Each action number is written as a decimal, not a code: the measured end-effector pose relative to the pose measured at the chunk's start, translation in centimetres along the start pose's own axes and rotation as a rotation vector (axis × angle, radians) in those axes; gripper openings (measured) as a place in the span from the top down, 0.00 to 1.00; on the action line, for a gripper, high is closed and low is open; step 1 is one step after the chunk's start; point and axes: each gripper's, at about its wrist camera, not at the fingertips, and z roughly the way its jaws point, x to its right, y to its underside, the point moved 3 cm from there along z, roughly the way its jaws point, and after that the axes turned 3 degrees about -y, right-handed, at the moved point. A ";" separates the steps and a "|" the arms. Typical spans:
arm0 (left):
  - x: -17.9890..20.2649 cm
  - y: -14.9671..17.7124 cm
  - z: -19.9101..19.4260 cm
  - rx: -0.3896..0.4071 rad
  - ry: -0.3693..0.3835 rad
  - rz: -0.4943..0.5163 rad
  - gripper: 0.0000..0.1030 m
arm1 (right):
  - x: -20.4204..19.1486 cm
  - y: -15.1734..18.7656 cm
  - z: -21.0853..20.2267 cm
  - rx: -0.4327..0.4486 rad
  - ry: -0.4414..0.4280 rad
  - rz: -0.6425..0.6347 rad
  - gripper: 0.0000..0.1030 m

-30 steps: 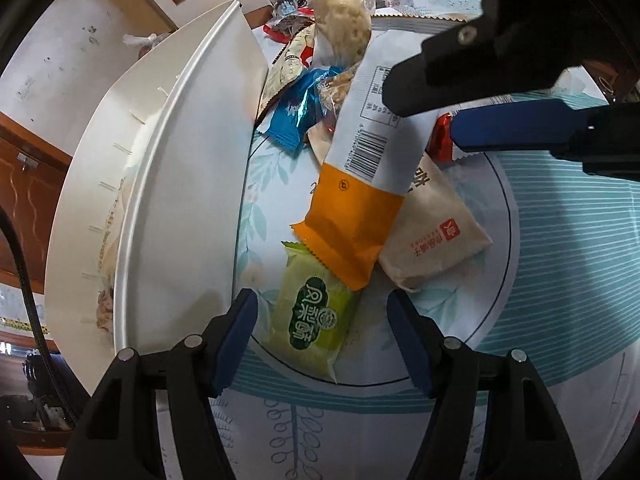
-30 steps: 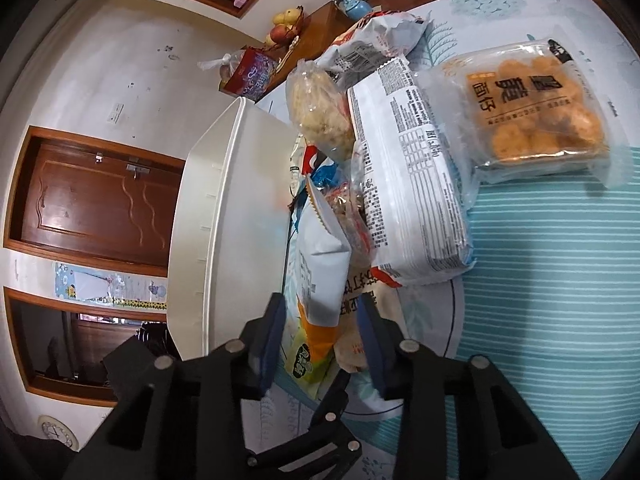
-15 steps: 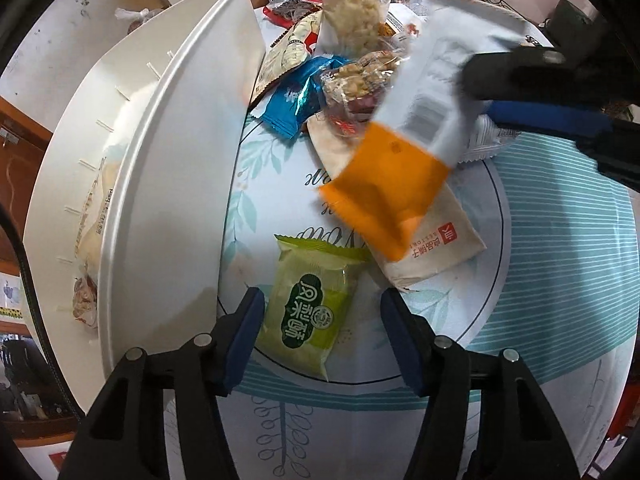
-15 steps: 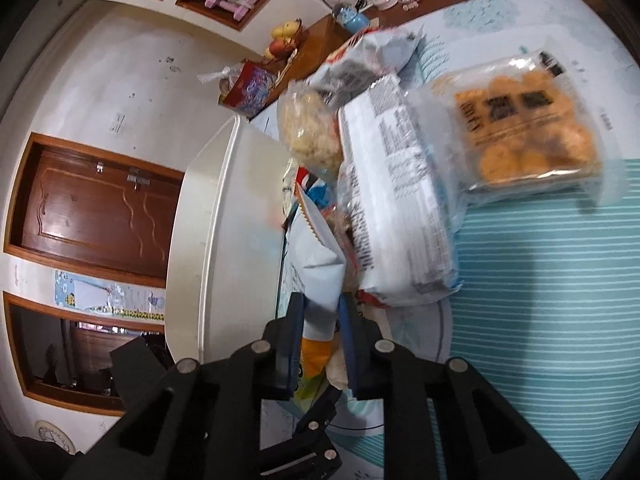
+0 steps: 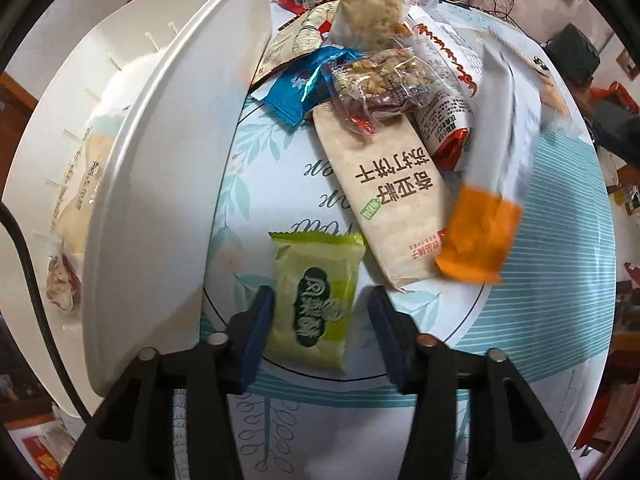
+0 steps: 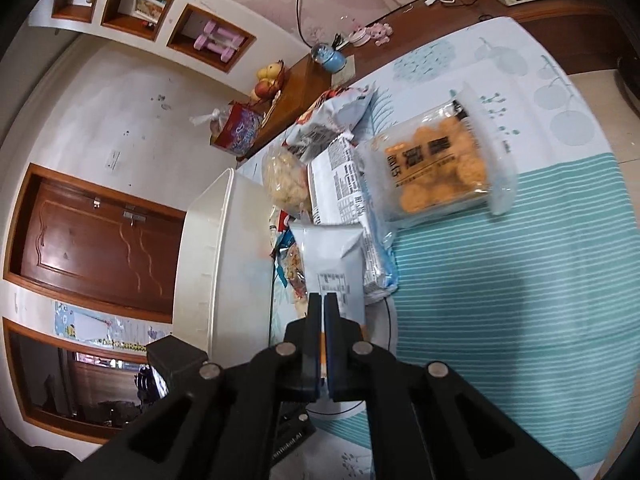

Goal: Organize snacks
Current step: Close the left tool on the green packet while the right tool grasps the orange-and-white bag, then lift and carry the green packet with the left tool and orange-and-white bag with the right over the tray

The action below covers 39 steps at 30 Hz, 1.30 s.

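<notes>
Clamping down on the white-and-orange foil snack pouch [image 6: 334, 264] was the big change on my right side: a second earlier my right gripper [image 6: 323, 300] had its fingers apart around it, and by this point they were pressed flat together on the pouch's lower part, with the pouch lifted clear of the pile. From the other camera it hung blurred, orange end [image 5: 476, 236] down, over the striped cloth.

Meanwhile my left gripper [image 5: 316, 322] had just been closing in on the small green plastic-wrapped pastry [image 5: 316, 300], which sat flat on the leaf-print tablecloth [image 5: 264, 168]. The left pad looked right at the wrapper's edge, but the right one was apart from it, so no grip yet.

So one snack was up and, I'd guess, headed for the white plastic storage bin [image 5: 152, 184] just beside the green one. The long beige cracker pack [image 5: 384, 192] lay close to the pastry's top corner, with the heap of other packets behind it, so that corner could snag.
</notes>
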 end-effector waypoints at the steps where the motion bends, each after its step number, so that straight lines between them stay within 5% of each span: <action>1: -0.2 0.0 0.0 0.001 0.000 0.001 0.64 | 0.0 0.0 -0.2 0.003 0.003 0.000 0.99; 15: 0.9 2.3 -0.3 -0.018 0.007 0.019 0.66 | 0.7 1.1 0.0 -0.035 0.168 -0.003 0.95; 22: 0.6 4.3 -1.0 -0.036 0.036 0.033 0.66 | 1.7 1.9 1.5 -0.092 0.273 0.023 0.55; 39: -0.2 7.0 -5.2 0.019 0.087 0.039 0.66 | 0.9 2.7 6.7 -0.194 0.493 -0.049 0.54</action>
